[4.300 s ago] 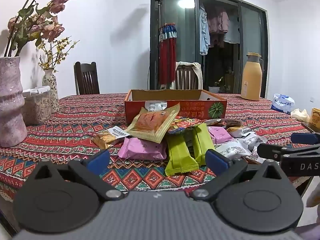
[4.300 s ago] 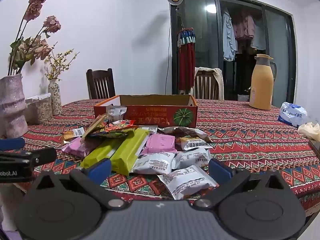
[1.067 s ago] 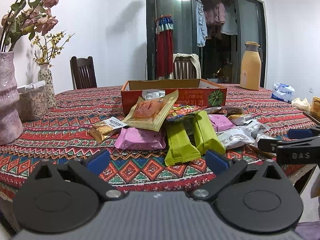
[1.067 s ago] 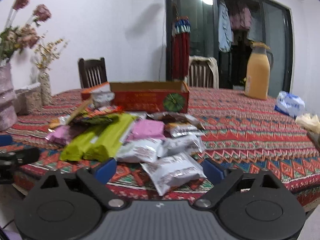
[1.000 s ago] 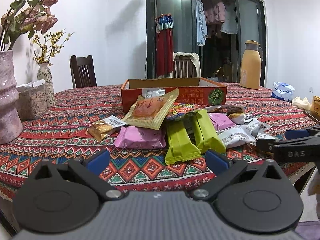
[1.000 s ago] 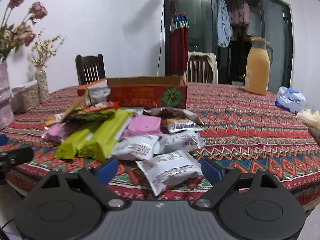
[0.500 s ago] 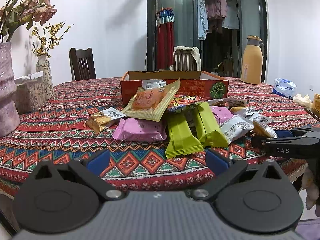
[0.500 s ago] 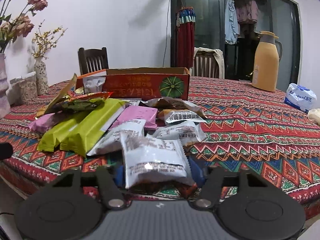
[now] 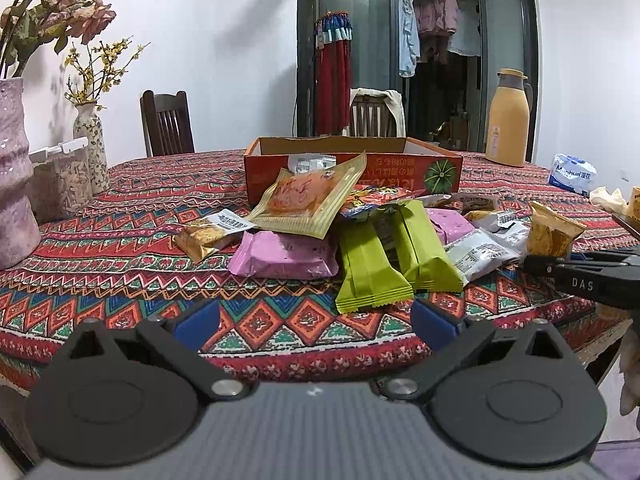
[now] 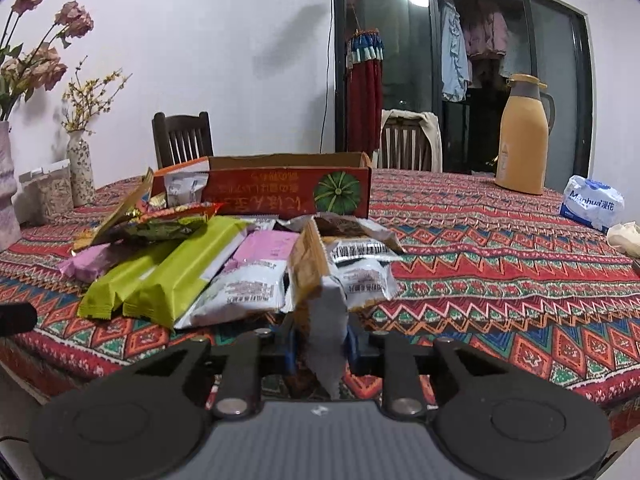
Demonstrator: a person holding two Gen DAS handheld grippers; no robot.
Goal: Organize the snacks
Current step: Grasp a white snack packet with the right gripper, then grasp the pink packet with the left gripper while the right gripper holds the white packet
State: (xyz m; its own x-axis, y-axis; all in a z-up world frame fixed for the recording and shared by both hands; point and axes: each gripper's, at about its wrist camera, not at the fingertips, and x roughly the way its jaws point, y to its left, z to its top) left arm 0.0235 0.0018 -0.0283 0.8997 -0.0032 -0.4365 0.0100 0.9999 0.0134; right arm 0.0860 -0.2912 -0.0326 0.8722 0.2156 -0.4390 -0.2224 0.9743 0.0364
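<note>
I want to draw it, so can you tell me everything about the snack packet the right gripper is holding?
The snack packet is a small crinkly pouch that looks like shiny plastic film, white-grey on one face with dark printed text, golden-brown on the other. It stands on edge, tilted, pinched between the closed blue fingers of the right gripper, at the near side of the snack pile over the patterned tablecloth. From the left wrist view its golden face sticks up above the gripper. It looks sealed.

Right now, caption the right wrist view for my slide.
Right tool shut on a snack packet before the orange box.
</note>
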